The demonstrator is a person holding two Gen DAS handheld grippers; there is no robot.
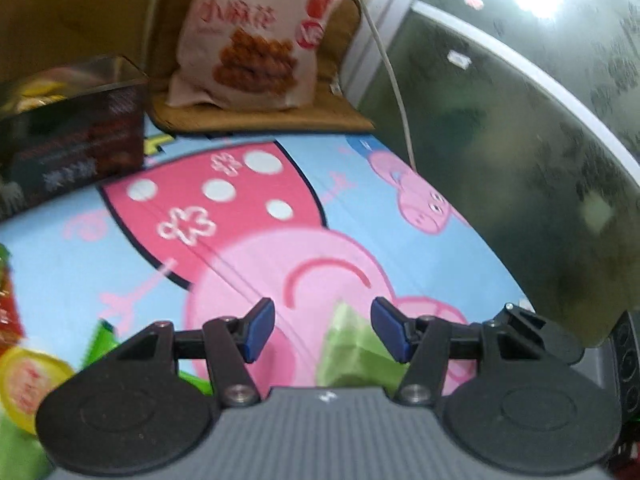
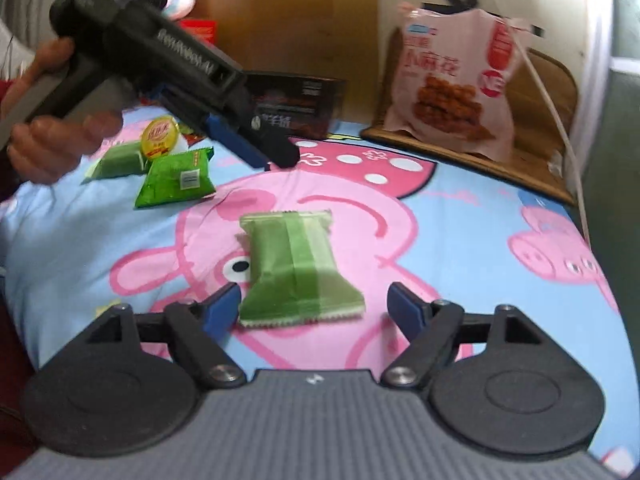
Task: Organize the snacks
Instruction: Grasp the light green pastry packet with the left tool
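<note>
A pale green snack packet [image 2: 298, 268] lies on the cartoon-pig sheet [image 2: 460, 220], just ahead of my right gripper [image 2: 314, 304], which is open and empty with the packet's near end between its fingers. The same packet [image 1: 352, 350] shows in the left wrist view, just ahead of my open, empty left gripper [image 1: 322, 330]. The left gripper [image 2: 276, 156] also shows in the right wrist view, held in a hand above the sheet. A bright green packet [image 2: 178, 178], another pale green packet [image 2: 118, 162] and a round yellow jelly cup [image 2: 160, 138] lie at the left.
A dark open snack box [image 2: 298, 106] stands at the back, also in the left wrist view [image 1: 76, 136]. A large pink snack bag [image 2: 456, 84] leans on a brown cushion [image 2: 540, 92]. A white cable [image 1: 390, 68] hangs by a green glass door [image 1: 520, 120].
</note>
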